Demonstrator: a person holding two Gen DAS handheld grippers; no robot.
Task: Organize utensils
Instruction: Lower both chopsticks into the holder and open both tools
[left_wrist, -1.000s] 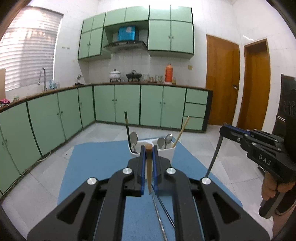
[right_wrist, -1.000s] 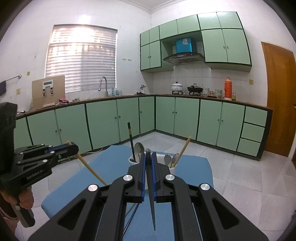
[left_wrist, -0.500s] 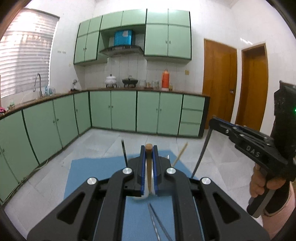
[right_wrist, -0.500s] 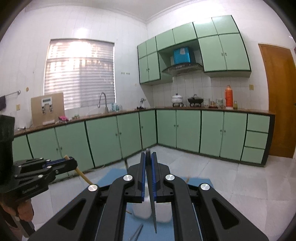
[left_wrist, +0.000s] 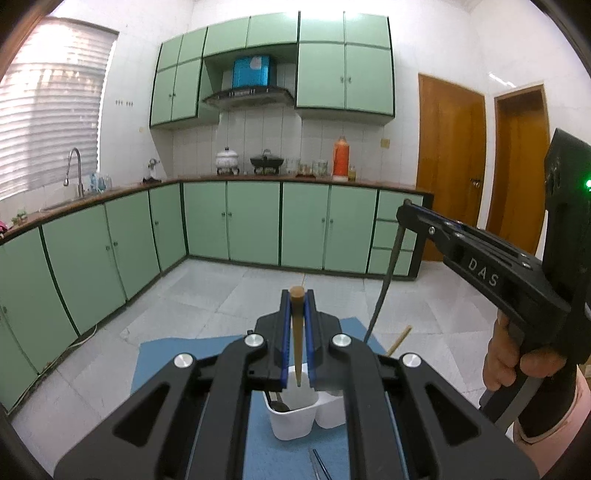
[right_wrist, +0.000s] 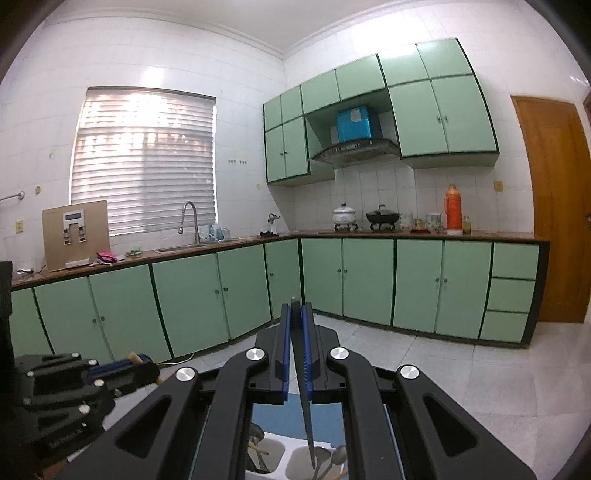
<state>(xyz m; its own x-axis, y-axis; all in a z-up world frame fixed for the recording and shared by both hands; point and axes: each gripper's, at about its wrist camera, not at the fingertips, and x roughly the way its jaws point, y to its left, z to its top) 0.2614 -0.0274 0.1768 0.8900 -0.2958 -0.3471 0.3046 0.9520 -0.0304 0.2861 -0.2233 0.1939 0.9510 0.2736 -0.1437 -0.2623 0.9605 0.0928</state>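
Observation:
My left gripper is shut on a wooden chopstick that hangs tip-down over the white utensil holder on the blue mat. My right gripper is shut on a dark chopstick whose tip hangs above the holder's compartments, where several spoons stand. In the left wrist view the right gripper shows at right with the dark chopstick hanging from it. In the right wrist view the left gripper shows at lower left.
Thin metal utensils lie on the mat near the holder. A wooden chopstick leans out of the holder's right side. Green cabinets and tiled floor lie beyond.
Both grippers have risen and moved forward over the holder, each still holding its chopstick. The holder now sits lower and closer in both views.

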